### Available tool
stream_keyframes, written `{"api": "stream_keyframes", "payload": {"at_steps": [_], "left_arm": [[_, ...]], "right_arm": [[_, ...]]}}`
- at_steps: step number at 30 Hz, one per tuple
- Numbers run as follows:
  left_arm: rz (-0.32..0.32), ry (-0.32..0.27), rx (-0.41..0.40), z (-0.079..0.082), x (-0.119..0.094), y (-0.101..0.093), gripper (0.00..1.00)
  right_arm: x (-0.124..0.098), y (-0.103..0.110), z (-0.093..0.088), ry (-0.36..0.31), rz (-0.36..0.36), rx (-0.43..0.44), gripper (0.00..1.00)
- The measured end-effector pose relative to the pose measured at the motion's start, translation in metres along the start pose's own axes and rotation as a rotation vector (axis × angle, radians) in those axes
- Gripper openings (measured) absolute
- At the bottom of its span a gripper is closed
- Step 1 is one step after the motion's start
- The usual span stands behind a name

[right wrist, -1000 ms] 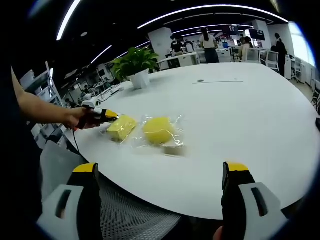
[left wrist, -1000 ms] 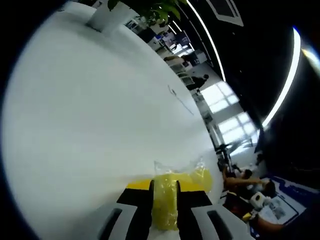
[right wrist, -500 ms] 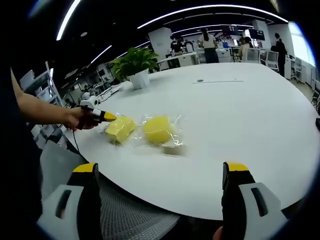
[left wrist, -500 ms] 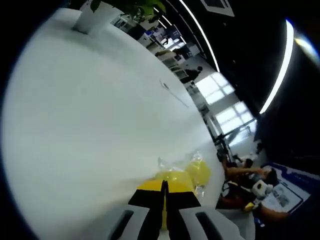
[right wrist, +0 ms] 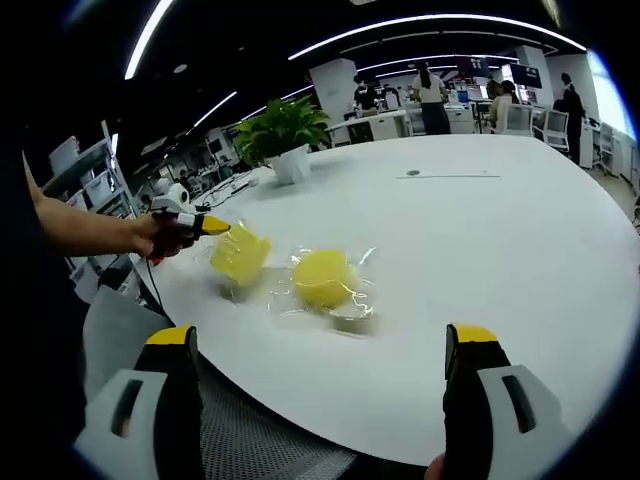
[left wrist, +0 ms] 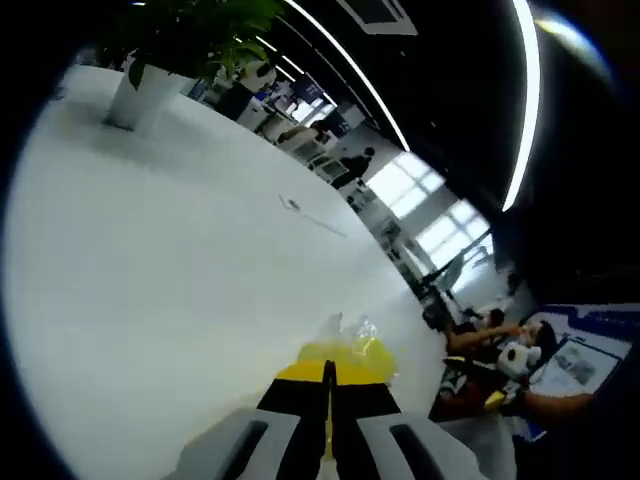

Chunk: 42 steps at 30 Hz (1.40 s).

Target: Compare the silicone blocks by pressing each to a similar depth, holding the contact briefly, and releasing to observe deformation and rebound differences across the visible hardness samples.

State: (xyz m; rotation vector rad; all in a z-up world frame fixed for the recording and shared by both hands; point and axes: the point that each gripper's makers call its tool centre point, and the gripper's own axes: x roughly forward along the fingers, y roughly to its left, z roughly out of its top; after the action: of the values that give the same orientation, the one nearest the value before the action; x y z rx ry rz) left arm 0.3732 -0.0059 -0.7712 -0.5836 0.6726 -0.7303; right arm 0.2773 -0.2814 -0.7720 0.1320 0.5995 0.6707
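Lifted off the surface [right wrist: 520, 250] since before: bagged yellow block [right wrist: 240, 255], clamped by left hand-held gripper [right wrist: 205, 226], largely hidden in its own view; right hand-held gripper [right wrist: 320, 370] spread wide.

My left gripper [left wrist: 327, 385] has its jaws pressed together, my hand [right wrist: 155, 236] wrapped round it on an outstretched forearm. My right gripper [right wrist: 318, 345] holds its jaws spread wide.

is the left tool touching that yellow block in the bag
Touching. In the right gripper view, the left tool has its tip on the bagged yellow block, lifted off the table.
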Motion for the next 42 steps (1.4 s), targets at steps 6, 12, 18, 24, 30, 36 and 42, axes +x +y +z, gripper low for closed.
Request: {"api": "stream_keyframes", "payload": {"at_steps": [6,12,18,24,30,36,42], "left_arm": [[-0.025,-0.017,0.129,0.015,-0.006,-0.029,0.0],[-0.02,-0.062,0.231,0.039,-0.016,-0.044,0.0],[-0.084,-0.114,0.281,0.064,-0.028,-0.072,0.0],[-0.134,-0.146,0.341,0.083,-0.044,-0.107,0.0],[-0.15,-0.162,0.359,0.091,-0.052,-0.123,0.0],[-0.184,-0.161,0.376,0.09,-0.054,-0.139,0.0],[-0.242,-0.163,0.387,0.088,-0.059,-0.162,0.0]], "right_arm": [[0.002,0.007,0.01,-0.026,0.02,-0.013,0.96],[0.004,0.019,0.024,-0.079,0.065,-0.078,0.96],[0.008,0.032,0.046,-0.125,0.114,-0.123,0.96],[0.02,0.05,0.071,-0.177,0.187,-0.127,0.96],[0.036,0.063,0.099,-0.195,0.225,-0.149,0.96],[0.044,0.078,0.121,-0.232,0.283,-0.128,0.96],[0.051,0.094,0.133,-0.257,0.361,-0.093,0.96]]}}
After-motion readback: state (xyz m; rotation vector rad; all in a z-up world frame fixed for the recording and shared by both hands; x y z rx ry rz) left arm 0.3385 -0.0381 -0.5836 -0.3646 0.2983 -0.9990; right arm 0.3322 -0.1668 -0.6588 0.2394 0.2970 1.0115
